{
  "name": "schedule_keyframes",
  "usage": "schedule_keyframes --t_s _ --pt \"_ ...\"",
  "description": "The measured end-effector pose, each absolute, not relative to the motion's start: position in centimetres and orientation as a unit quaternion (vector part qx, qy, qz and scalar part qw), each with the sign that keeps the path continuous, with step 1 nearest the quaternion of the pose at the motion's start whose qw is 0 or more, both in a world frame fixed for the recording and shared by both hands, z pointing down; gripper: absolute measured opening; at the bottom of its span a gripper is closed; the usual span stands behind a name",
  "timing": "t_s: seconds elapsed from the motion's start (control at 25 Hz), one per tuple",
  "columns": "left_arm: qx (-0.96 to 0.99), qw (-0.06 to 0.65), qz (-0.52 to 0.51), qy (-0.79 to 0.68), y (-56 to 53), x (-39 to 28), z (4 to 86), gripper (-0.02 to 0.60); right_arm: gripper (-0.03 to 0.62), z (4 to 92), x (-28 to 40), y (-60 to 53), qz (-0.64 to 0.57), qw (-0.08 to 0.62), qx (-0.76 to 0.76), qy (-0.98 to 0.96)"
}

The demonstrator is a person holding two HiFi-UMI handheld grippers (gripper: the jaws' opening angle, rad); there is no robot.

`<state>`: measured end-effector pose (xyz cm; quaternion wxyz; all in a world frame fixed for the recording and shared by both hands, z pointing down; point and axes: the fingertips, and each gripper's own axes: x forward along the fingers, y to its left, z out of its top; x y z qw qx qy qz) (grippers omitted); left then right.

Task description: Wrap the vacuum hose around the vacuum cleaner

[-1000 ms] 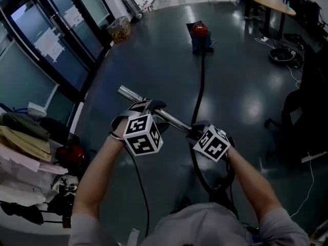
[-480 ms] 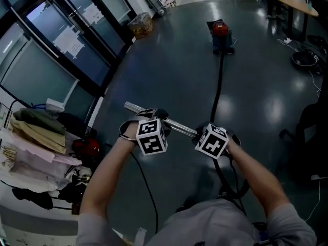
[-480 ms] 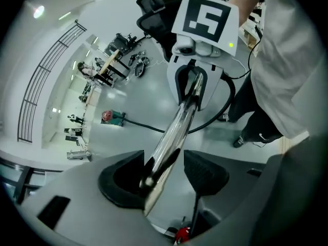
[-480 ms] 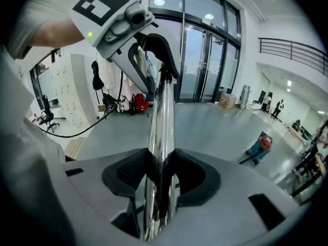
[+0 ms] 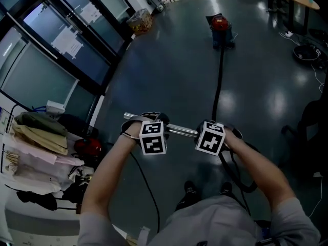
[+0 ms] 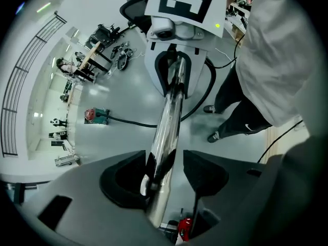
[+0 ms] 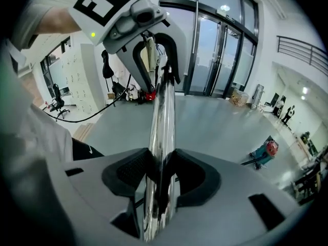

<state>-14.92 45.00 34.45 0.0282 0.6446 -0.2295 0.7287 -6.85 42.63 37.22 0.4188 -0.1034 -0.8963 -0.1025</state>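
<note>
A red-and-teal vacuum cleaner [image 5: 221, 27] stands far off on the dark floor. Its black hose [image 5: 219, 81] runs back to me and loops by my right side. Across my front lies the chrome wand [image 5: 179, 129], nearly level. My right gripper [image 5: 214, 129] is shut on the wand's hose end, with both pads pressing the tube [image 7: 163, 117]. My left gripper [image 5: 148, 121] straddles the wand's free end. In the left gripper view the tube [image 6: 171, 111] leans on one pad and a gap shows at the other. The vacuum cleaner [image 6: 96, 116] also shows there.
Glass doors [image 5: 61, 45] line the left wall. Below them lie a heap of clothes and bags [image 5: 36, 147] and a red object [image 5: 87, 147]. Desks, chairs and floor cables [image 5: 307, 50] stand at the right. A thin black cable [image 5: 146, 188] hangs by my shoes [image 5: 192, 188].
Both grippers have come down and nearer my body with the wand. The wand has swung from slanted to almost level. The hose loop now hangs at my right.
</note>
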Motion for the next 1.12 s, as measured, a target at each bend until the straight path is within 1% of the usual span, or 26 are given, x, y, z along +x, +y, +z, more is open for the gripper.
schedule_keyframes --t_s 0.12,0.32,0.48,0.68,1.0,1.12 --pt "0.657 0.021 0.718 -0.229 44.2 -15.3 35.3 0.235 0.173 37.8 -7.0 41.9 -0.112 0.436 -0.100 -0.887" --pt "0.678 -0.033 0.697 -0.231 41.7 -16.5 36.4 0.233 0.173 38.5 -7.8 40.4 -0.108 0.462 -0.075 -0.877" --pt "0.713 -0.058 0.657 -0.236 39.4 -17.8 36.3 0.233 0.173 38.8 -9.5 39.0 -0.099 0.487 -0.049 -0.866" --pt "0.732 -0.113 0.647 -0.182 37.5 -20.0 37.2 0.236 0.173 39.1 -11.5 37.8 -0.092 0.516 -0.020 -0.852" --pt "0.764 -0.092 0.633 -0.084 38.7 -22.5 41.7 0.235 0.172 40.5 -14.6 38.5 -0.108 0.554 -0.009 -0.825" --pt "0.772 -0.094 0.625 -0.067 39.2 -22.8 43.0 0.210 0.170 41.0 -15.2 38.6 -0.112 0.567 -0.003 -0.816"
